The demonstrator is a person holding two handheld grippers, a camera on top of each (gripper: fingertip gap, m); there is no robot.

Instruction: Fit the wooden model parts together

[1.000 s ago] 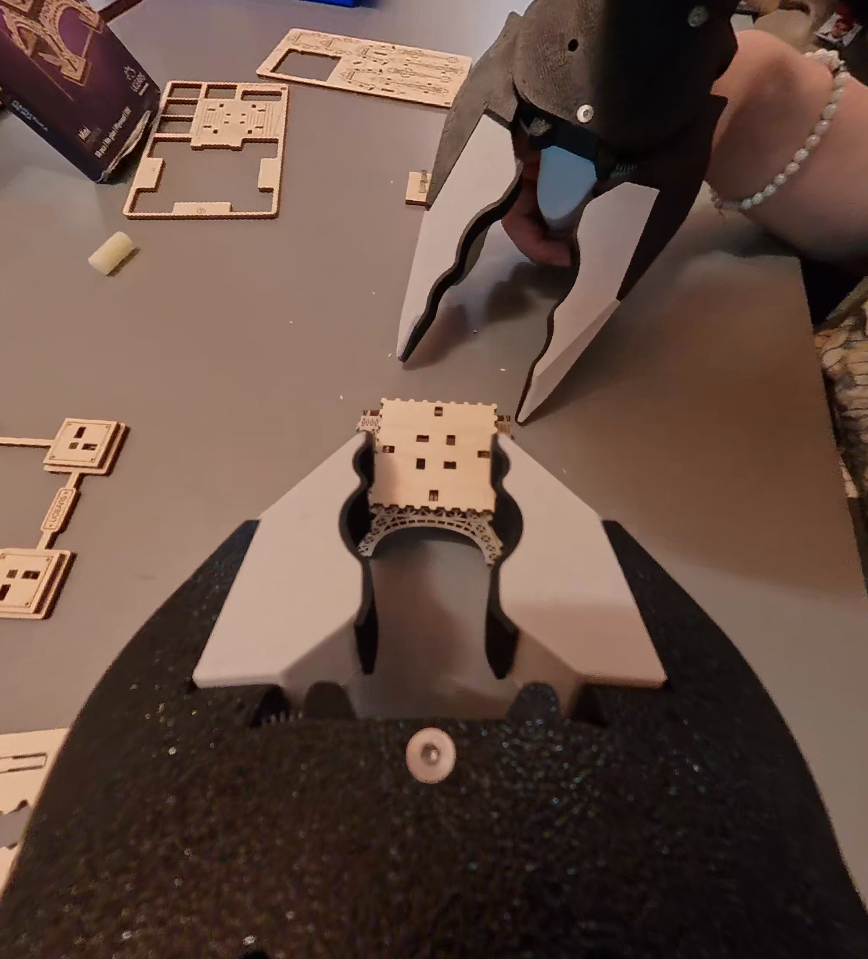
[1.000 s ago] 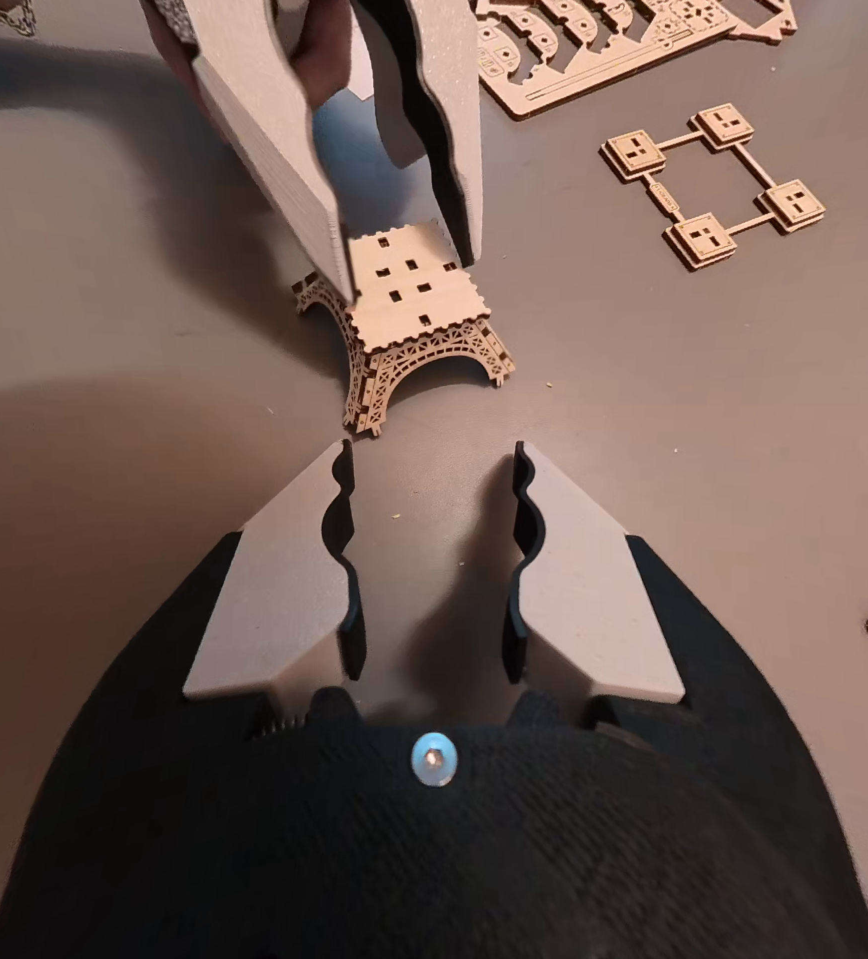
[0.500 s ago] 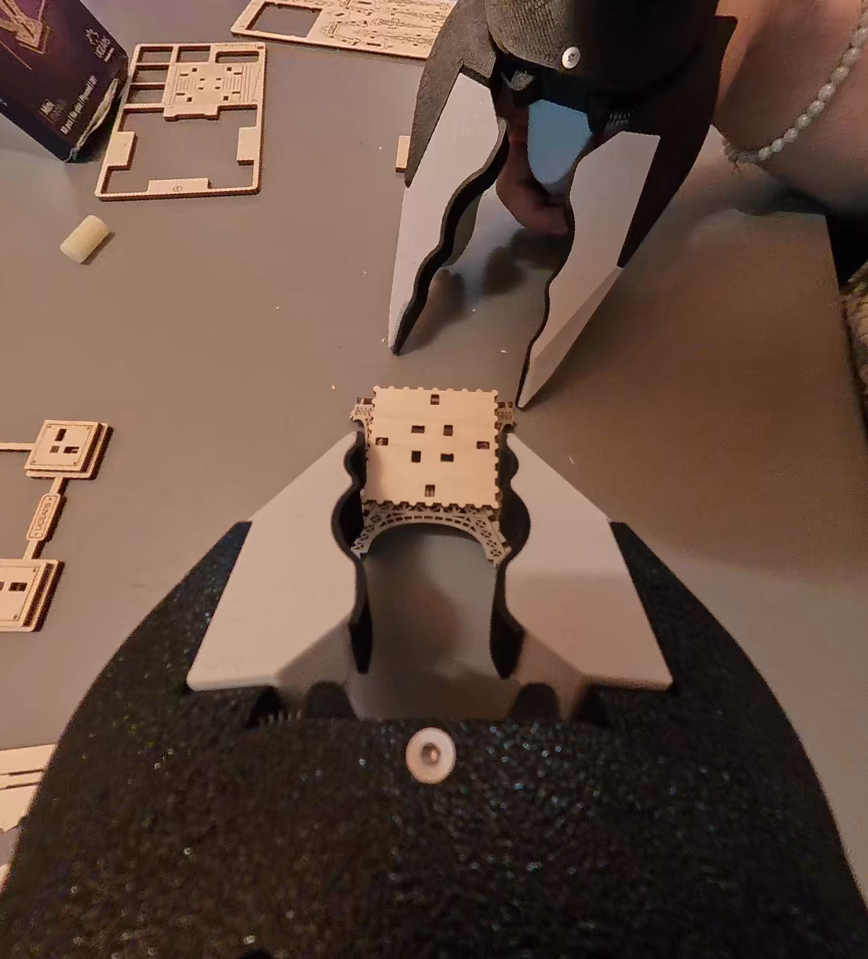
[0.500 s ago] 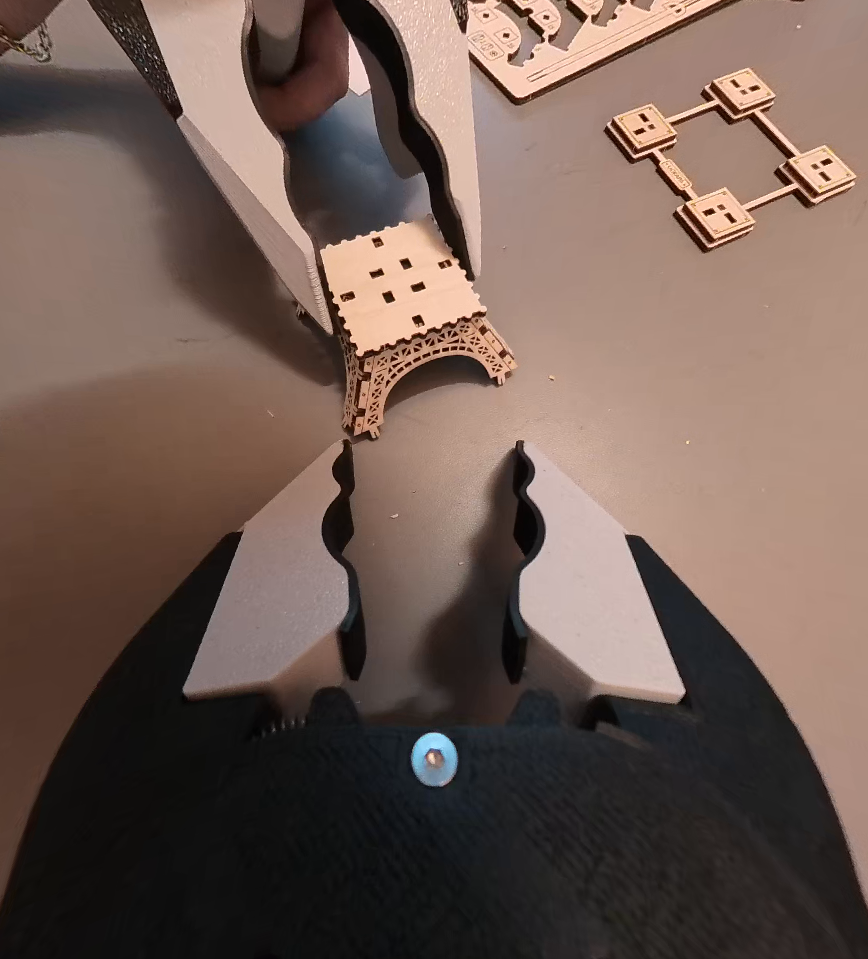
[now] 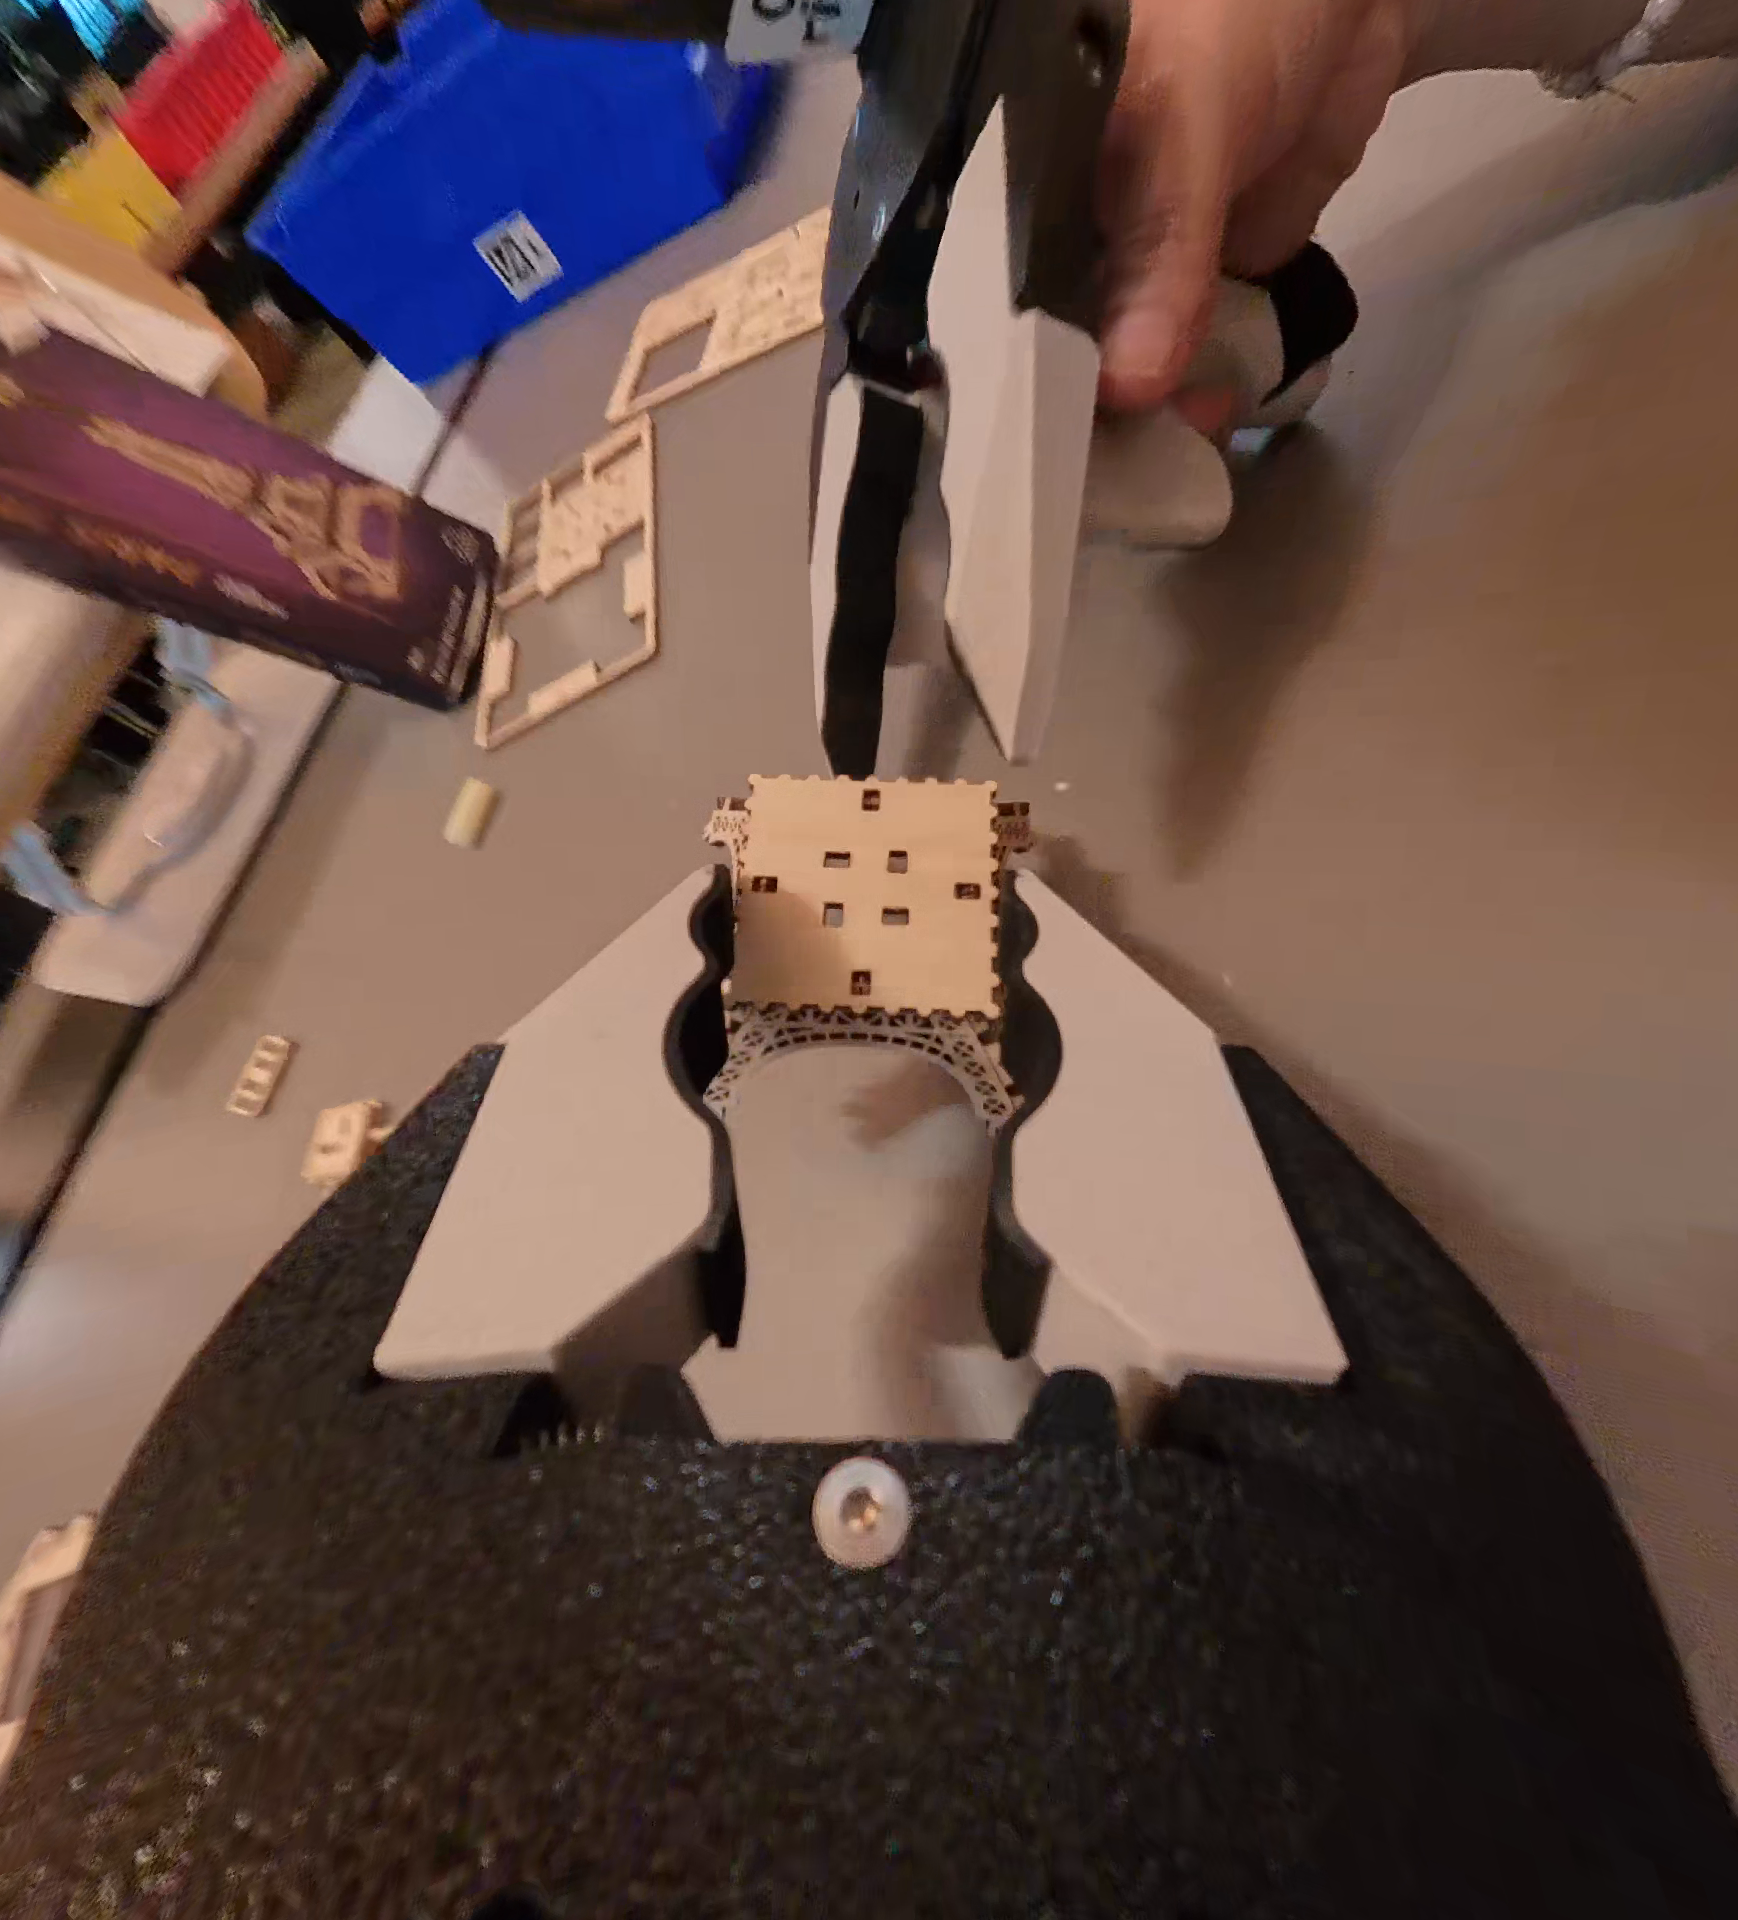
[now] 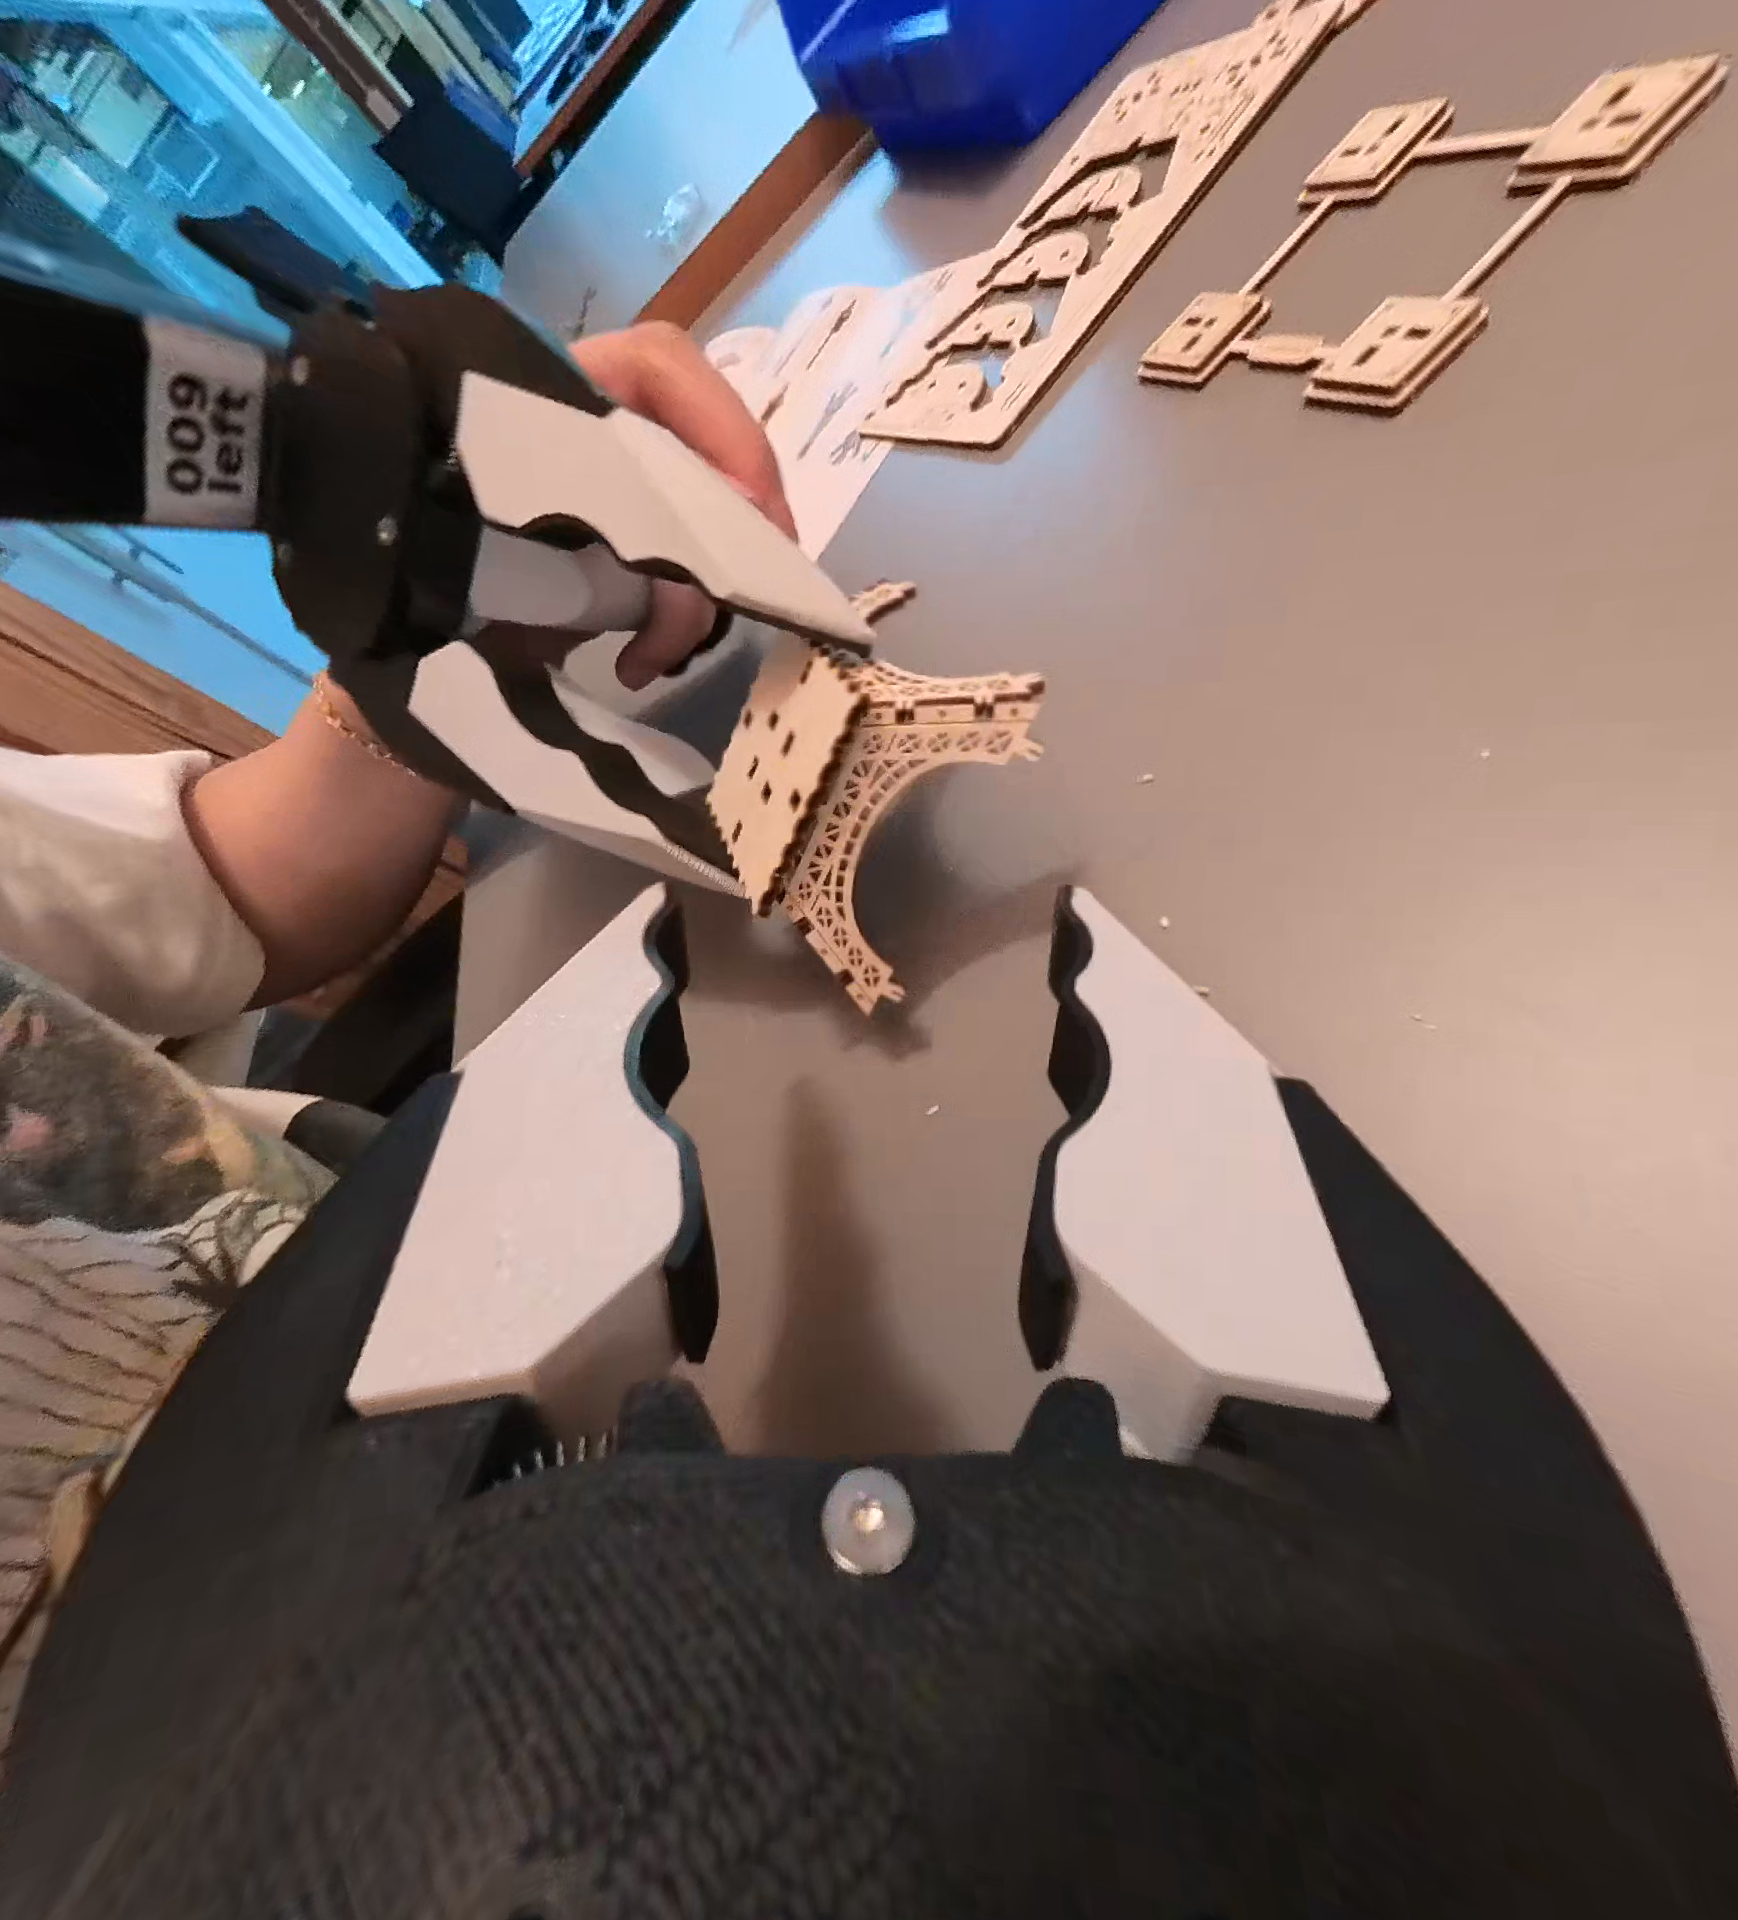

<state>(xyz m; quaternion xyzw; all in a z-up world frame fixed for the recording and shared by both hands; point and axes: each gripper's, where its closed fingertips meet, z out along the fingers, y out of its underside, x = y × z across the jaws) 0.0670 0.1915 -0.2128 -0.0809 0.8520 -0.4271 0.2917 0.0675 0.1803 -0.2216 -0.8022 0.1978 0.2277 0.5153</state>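
Note:
The wooden tower base [image 5: 870,904] has a square slotted top plate on lattice arch legs. My left gripper [image 5: 867,883] is shut on it across the plate's two sides. In the right wrist view the tower base [image 6: 906,748] sits tilted in the left gripper [image 6: 803,764], legs toward the grey table [image 6: 1467,935]. I cannot tell whether the legs touch the table. My right gripper [image 6: 865,914] is open and empty, with its tips just short of the nearest leg. In the left wrist view the right gripper [image 5: 932,753] hangs tips-down just beyond the plate's far edge.
A purple box [image 5: 200,520] lies at the left, with a wooden part frame [image 5: 584,582] beside it and a blue bin [image 5: 491,177] behind. A small pale cylinder [image 5: 470,810] and loose wooden bits [image 5: 262,1075] lie near the table's left edge. A four-square frame [image 6: 1416,229] and a cut sheet [image 6: 1083,260] lie farther off.
Both views have tilted and now show the room beyond the table. My left gripper has turned with the tower base still in it. My right gripper has rolled sideways and stays open.

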